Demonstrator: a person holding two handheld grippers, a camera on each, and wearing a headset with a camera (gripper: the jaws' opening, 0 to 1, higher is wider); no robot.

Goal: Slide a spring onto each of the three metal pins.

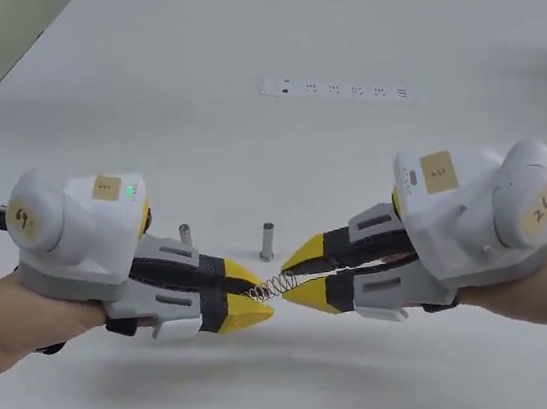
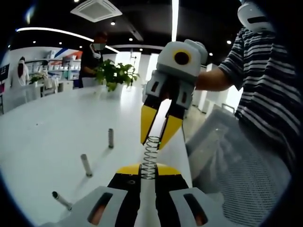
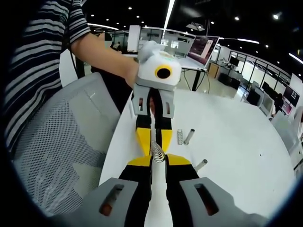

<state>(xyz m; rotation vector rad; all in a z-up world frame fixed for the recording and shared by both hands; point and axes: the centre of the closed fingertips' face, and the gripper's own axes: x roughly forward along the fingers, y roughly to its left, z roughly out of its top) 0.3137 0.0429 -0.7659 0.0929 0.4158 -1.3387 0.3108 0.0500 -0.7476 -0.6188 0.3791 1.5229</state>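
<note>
Head view, spring (image 1: 278, 286) bridging left claw (image 1: 263, 295) and right claw (image 1: 286, 281)

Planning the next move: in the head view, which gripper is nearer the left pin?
Left. The left gripper sits just in front of the pin; the right gripper, farther to its right.

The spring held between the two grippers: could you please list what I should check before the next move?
1. Grip of the left gripper on one end of the spring: ok.
2. Grip of the right gripper on the other end: ok.
3. Spring unbent: cannot tell.
4. A bare pin free to take it: ok, nothing on it.
5. Spring lined up above that pin: not ok; it hangs roughly level between the grippers, apart from the pins.
</note>
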